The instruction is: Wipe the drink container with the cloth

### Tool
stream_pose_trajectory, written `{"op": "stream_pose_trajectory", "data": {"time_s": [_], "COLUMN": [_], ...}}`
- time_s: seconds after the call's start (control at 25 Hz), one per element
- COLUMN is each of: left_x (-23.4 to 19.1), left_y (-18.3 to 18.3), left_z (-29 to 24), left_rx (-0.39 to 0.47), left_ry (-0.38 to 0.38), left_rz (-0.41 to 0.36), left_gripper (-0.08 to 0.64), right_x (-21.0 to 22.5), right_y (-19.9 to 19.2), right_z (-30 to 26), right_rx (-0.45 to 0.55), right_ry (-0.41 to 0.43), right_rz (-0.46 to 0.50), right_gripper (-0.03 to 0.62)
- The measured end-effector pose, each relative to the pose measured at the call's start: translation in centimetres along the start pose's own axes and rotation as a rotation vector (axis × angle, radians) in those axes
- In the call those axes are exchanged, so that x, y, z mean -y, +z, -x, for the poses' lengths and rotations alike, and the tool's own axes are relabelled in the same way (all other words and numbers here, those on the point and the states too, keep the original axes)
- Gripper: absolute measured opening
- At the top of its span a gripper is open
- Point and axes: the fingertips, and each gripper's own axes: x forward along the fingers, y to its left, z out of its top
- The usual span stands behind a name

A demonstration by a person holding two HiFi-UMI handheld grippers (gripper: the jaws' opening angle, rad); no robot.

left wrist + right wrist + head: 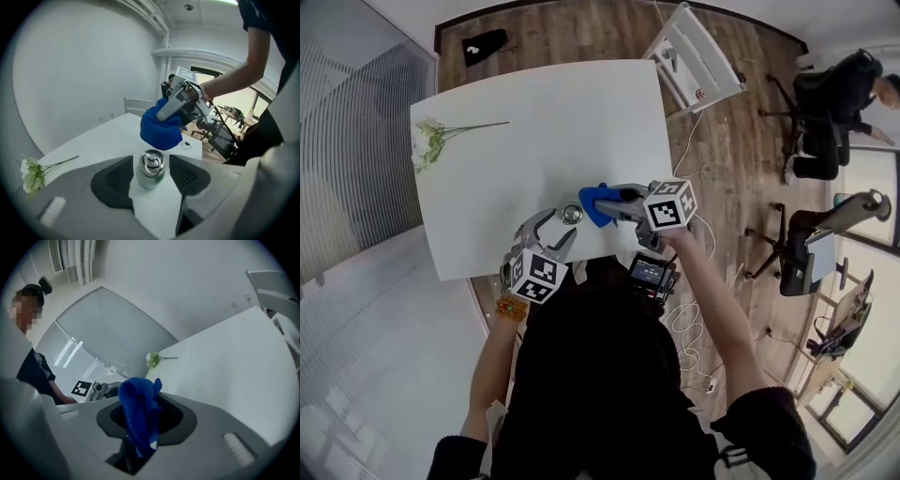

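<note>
A small pale-green drink container point(571, 215) with a silver ringed cap stands near the front edge of the white table point(544, 122). My left gripper point(561, 227) is shut on it; in the left gripper view the container point(150, 169) sits upright between the two dark pads point(112, 180). My right gripper point(614, 201) is shut on a bunched blue cloth point(592, 204), held just right of the container's cap and slightly above it. In the left gripper view the cloth point(159, 129) hangs just behind the cap; whether they touch is unclear. In the right gripper view the cloth point(138, 408) hides the jaws' gap.
A sprig of white flowers point(431, 141) lies at the table's far left. A white chair point(694, 56) stands at the far right corner. A seated person point(839, 103), office chairs point(802, 248) and floor cables point(689, 319) are to the right.
</note>
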Motion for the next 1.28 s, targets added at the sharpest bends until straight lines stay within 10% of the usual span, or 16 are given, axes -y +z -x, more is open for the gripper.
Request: {"op": "stream_pose_trajectory", "data": {"time_s": [0.44,1.28], "left_x": [-1.0,-0.6], "left_y": [-1.1,-1.6], "left_z": [-3.0,-4.5], "left_rx": [-0.155,-0.267], "left_ry": [0.045,0.074], "left_rz": [-0.018,-0.074], "left_gripper": [0.249,0.241], "right_x": [2.2,5.5], "right_y": [-1.4,-3.3], "right_z": [-4.2,-5.8], "right_rx": [-0.096,-0.187], "right_ry": [0.154,0.061], "right_rz": [-0.03,-0.045], "right_gripper": [0.118,0.114]}}
